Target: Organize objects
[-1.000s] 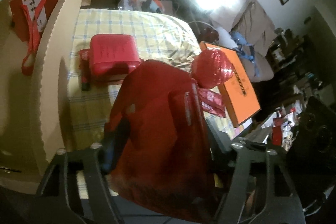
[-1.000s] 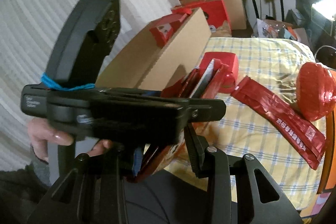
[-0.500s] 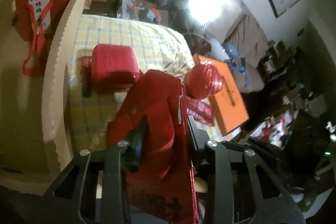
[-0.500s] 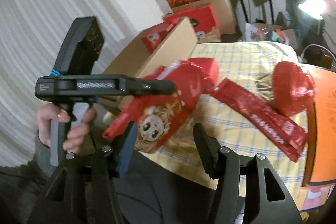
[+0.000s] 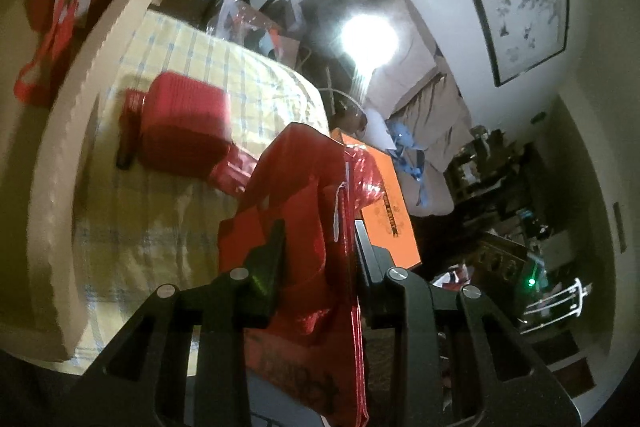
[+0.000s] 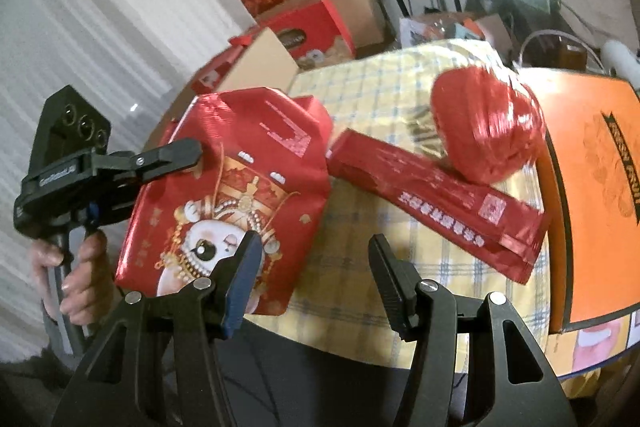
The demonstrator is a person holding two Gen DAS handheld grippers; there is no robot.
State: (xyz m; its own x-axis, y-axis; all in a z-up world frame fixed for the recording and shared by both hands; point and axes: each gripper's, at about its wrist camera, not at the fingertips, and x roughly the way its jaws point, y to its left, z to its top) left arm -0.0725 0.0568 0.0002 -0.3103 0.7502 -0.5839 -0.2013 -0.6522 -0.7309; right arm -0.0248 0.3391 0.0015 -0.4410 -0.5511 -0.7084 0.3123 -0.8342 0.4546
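Pinching the red snack bag (image 6: 224, 195) at left of frame with the left gripper (image 5: 316, 259), lifted off the checked cloth (image 6: 360, 259), presumably for boxing; right gripper (image 6: 314, 267) spread wide, empty.

A table covered in a yellow checked cloth (image 6: 400, 83) carries a long red foil packet (image 6: 436, 195) in the middle, a round red wrapped bundle (image 6: 486, 123) behind it, and a flat orange box (image 6: 592, 187) at right.

Red foil bag (image 6: 240, 195) w/ panda print; yellow-blue checked cloth (image 6: 376, 99); orange box (image 6: 592, 187).
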